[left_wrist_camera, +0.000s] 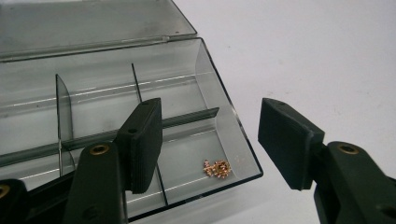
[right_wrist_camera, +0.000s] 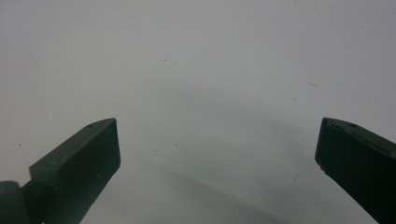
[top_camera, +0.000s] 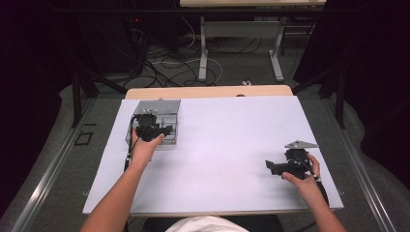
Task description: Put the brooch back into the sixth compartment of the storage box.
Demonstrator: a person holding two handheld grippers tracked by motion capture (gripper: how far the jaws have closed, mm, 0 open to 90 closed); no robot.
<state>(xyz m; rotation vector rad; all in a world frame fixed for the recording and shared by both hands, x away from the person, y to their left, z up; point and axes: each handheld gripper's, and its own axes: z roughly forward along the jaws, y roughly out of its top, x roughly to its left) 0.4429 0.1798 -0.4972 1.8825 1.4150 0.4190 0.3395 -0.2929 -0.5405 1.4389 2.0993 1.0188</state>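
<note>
The high view is soft and low in detail; the white table sheet (top_camera: 232, 145) is evenly lit while the surroundings sink into near black. In the left gripper view the clear plastic box (left_wrist_camera: 233, 135) carries pale glare streaks. The right gripper view is dim, with blurred shadows.

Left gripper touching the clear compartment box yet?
Cannot tell. In the left gripper view, the open left gripper straddles the clear compartment box wall; one finger overlaps it, with no plain gap or contact.

White worktop (top_camera: 227, 145), wood edge at its far side. Beyond the worktop: grey floor, tangled cables (top_camera: 164, 65), white table legs (top_camera: 203, 53). Metal rail (top_camera: 48, 174) left of worktop.
</note>
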